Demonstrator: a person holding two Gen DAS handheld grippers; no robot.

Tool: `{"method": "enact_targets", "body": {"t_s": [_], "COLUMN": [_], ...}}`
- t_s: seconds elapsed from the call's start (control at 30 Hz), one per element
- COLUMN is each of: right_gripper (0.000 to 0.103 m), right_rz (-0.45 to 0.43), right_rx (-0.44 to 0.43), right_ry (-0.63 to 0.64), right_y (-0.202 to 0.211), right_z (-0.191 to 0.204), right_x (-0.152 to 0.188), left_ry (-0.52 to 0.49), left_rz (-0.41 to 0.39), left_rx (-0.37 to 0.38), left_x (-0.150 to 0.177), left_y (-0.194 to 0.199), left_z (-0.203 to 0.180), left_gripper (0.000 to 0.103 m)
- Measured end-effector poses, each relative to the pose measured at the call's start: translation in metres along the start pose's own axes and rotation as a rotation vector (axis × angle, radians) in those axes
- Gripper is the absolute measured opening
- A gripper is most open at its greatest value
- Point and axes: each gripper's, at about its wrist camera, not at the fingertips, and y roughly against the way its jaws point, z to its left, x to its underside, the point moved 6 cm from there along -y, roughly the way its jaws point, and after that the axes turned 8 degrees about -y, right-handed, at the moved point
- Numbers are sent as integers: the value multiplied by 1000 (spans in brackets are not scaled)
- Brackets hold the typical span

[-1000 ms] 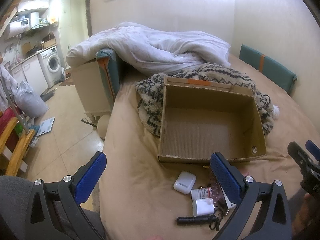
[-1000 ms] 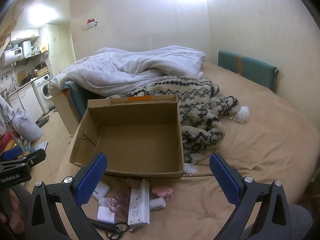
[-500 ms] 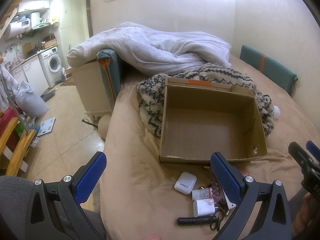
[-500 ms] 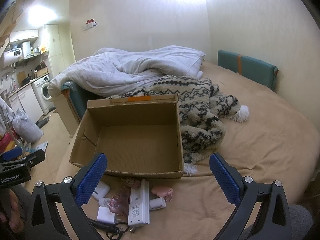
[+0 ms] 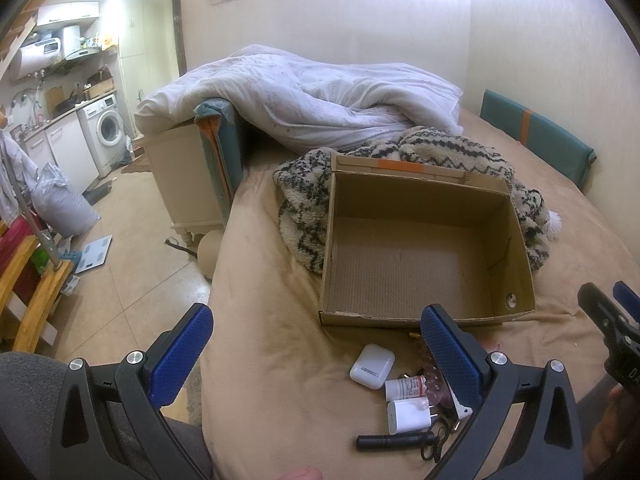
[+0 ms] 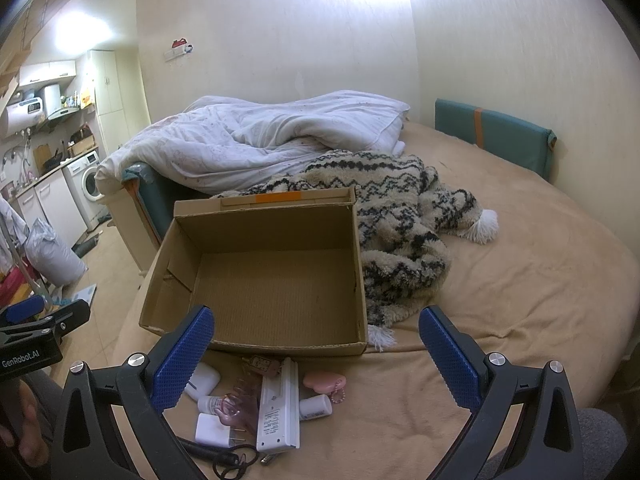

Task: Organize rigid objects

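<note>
Both tools hang wide open and empty over the near edge of the bed [image 6: 540, 280]: the left tool [image 5: 316, 344] and the right tool [image 6: 316, 344]. An empty box [image 6: 276, 280] sits on the bed. Just near of it lie a white case [image 5: 372, 366], a charger [image 5: 408, 416], a remote [image 6: 280, 408], a pink clip [image 6: 240, 404] and a black torch [image 5: 390, 441].

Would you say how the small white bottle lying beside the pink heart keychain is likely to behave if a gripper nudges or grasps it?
The small white bottle lies on its side, so a nudge would probably roll it, though the soft beige bedcover may damp that. It looks rigid, light and smooth, so it might slip between fingers.
</note>
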Motion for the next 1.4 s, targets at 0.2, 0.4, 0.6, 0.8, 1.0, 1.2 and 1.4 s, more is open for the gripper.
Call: {"method": "enact_targets", "body": {"t_s": [0.2,0.4,0.6,0.8,1.0,1.2,1.4], "right_gripper": [103,103,103,103,103,103,103], "right_rz": [1,1,1,2,2,4,96], "right_rx": [-1,-1,-1,-1,-2,-4,-94], "right_ry": [-1,-2,-2,-3,-3,-8,-43], "right_y": [0,0,0,0,0,-1,-10], "right_z": [0,0,0,0,-1,-1,0], "right_x": [0,0,0,0,0,0,-6], "left_ry": [-1,8,8,9,4,2,1], "left_rz": [0,2,2,4,3,2,13], "left_rx": [-1,-5,-7,-7,-7,-8,-9], "left_x": [0,-1,-2,-1,-1,-2,-6], "left_y": [0,-1,-1,-1,-1,-2,-5], "left_z": [0,4,6,6,6,5,7], "left_gripper": [103,103,103,103,103,103,103]}}
